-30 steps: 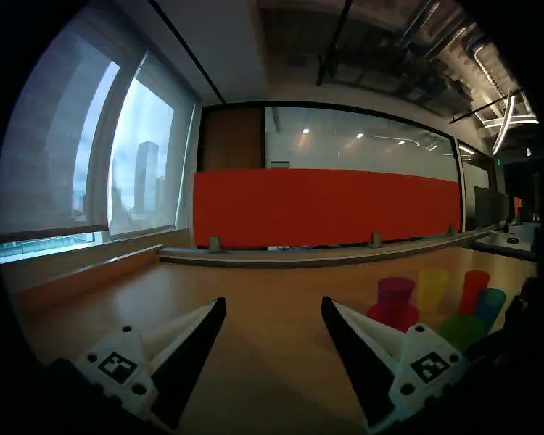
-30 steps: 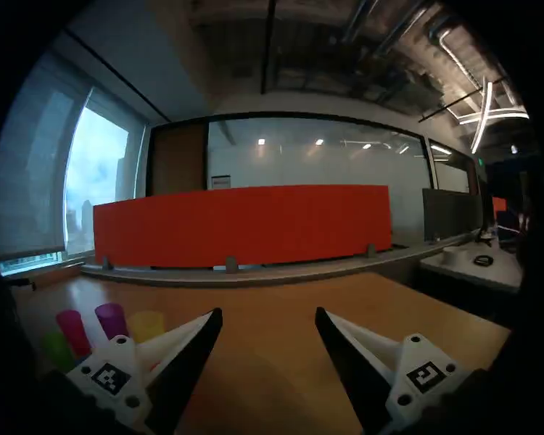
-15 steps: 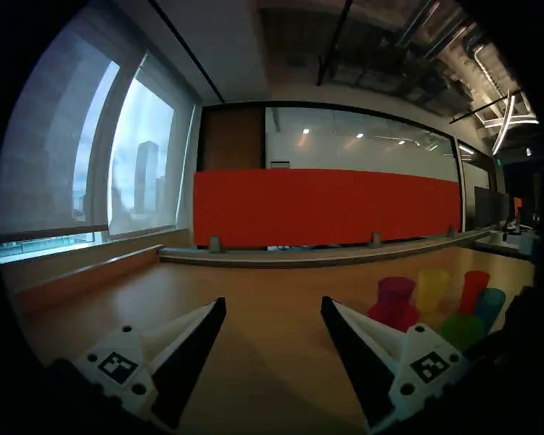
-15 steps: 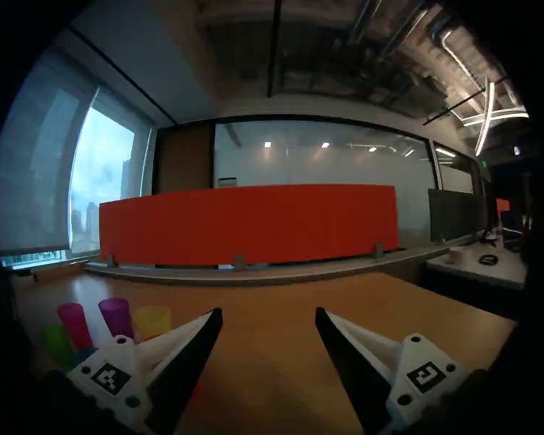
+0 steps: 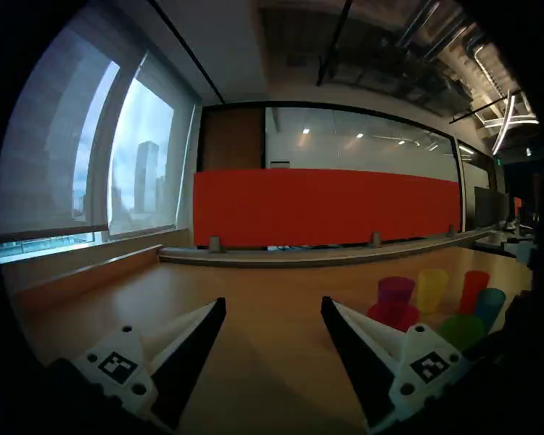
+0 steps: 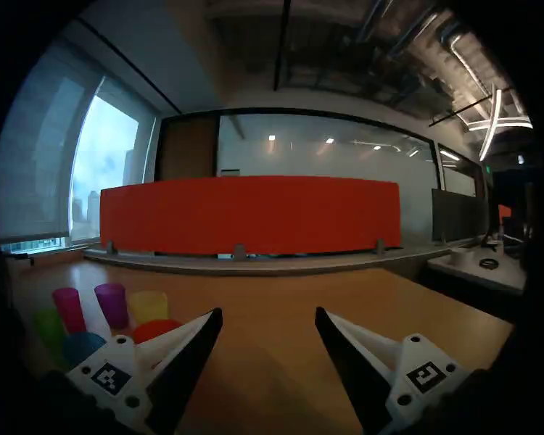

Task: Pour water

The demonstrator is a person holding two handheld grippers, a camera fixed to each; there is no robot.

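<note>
Left gripper [image 5: 273, 300] is wide open, nothing between its fingers. Right gripper [image 6: 268, 310] is the same: spread, empty. I see both over the wooden worktop [image 5: 199, 279]. The cups [image 5: 460, 330] stand bunched together, well short of the far edge where the orange screen [image 5: 323, 206] runs. In the left gripper view they sit beyond its right finger, in the right gripper view beyond its left finger. Purple cup [image 5: 396, 288] and yellow cup [image 5: 431, 288] are nearest that far edge. Can't tell if any holds water.
</note>
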